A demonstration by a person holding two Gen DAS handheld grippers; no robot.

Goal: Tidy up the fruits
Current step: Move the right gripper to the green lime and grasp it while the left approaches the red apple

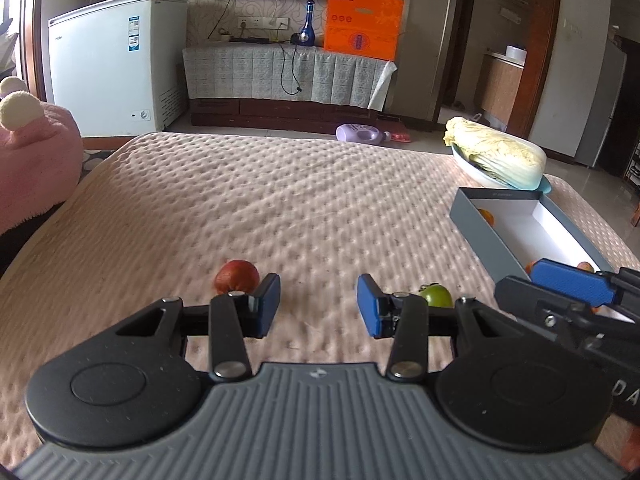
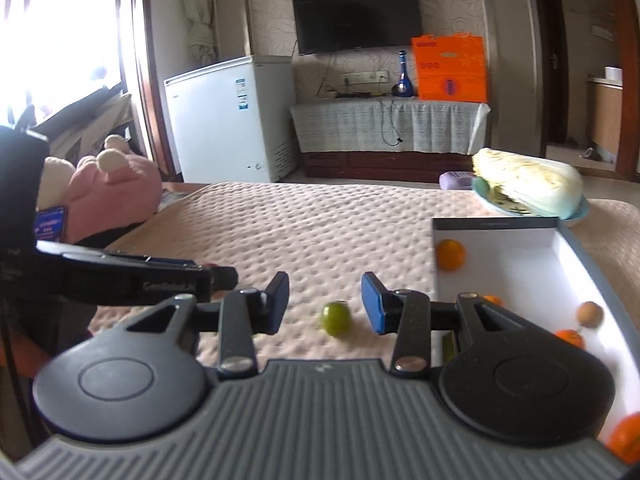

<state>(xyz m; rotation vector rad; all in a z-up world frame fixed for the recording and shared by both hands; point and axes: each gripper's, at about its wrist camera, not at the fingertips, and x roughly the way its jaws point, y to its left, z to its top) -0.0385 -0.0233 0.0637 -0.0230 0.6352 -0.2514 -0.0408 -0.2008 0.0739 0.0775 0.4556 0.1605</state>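
From the left wrist camera: the left gripper [image 1: 318, 306] hangs over the padded bed cover [image 1: 280, 200], jaws apart and nothing between them, only bare cover in the gap. A red fruit [image 1: 236, 276] lies on the cover just beyond the left finger, outside the jaws. A green fruit [image 1: 437, 295] sits behind the right finger, also outside. To the right, the right gripper [image 1: 576, 284] reaches in over the near end of a long grey box [image 1: 476, 236] with a white inside; an orange [image 1: 486, 216] rests against its far left wall. Past the box, a cabbage [image 1: 496, 152] lies on a plate at the bed's far right corner.

Now the right wrist camera: the right gripper's jaws stand apart too, gripping nothing. The green fruit shows in the gap between the fingers, on the cover beyond the tips, nearer the right one, touching neither. The box opens to the right, holding the orange at the far end, a brown fruit [image 2: 589, 313] and more oranges lower down. The left gripper's arm crosses in from the left, its jaws hidden here.
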